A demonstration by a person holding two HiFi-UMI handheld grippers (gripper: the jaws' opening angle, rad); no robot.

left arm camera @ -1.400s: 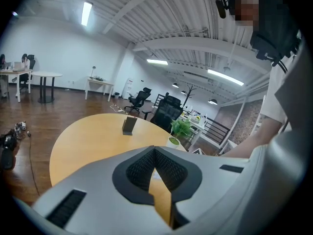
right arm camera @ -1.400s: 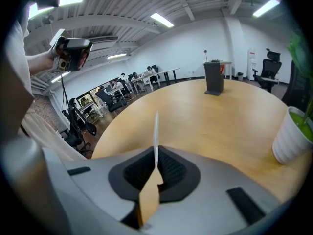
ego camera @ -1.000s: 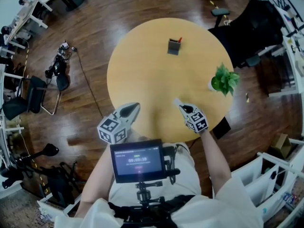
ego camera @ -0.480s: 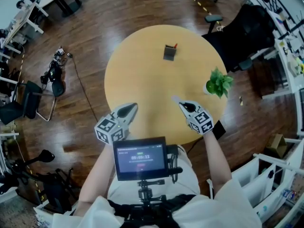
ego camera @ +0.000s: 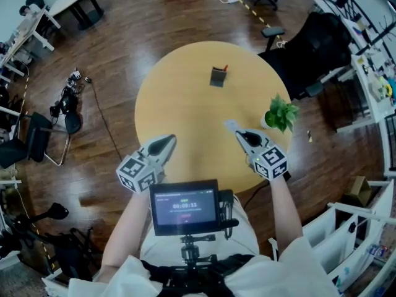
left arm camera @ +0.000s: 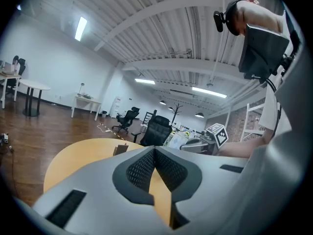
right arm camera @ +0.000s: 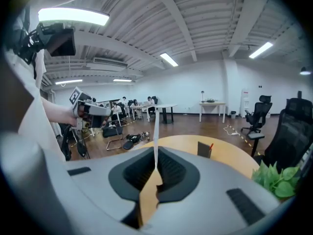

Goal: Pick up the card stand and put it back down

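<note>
Two grippers: the left gripper (ego camera: pixel 168 141) has its tips together with nothing between them; the right gripper (ego camera: pixel 239 134) is pinched on a thin white card (right arm camera: pixel 155 131), seen edge-on.
Card stand (ego camera: pixel 217 77): upright on the far side of the round table (ego camera: pixel 185 104), well apart from both grippers, with a red bit at its top.
Potted plant (ego camera: pixel 281 112): at the table's right edge, just beside the right gripper's line.
Step in hand: probably the reach out to the stand.
Doing it well: use the free left gripper and open it before arrival. Straddle the stand's side walls and lift straight up, keeping it upright. Set it down flat.
</note>
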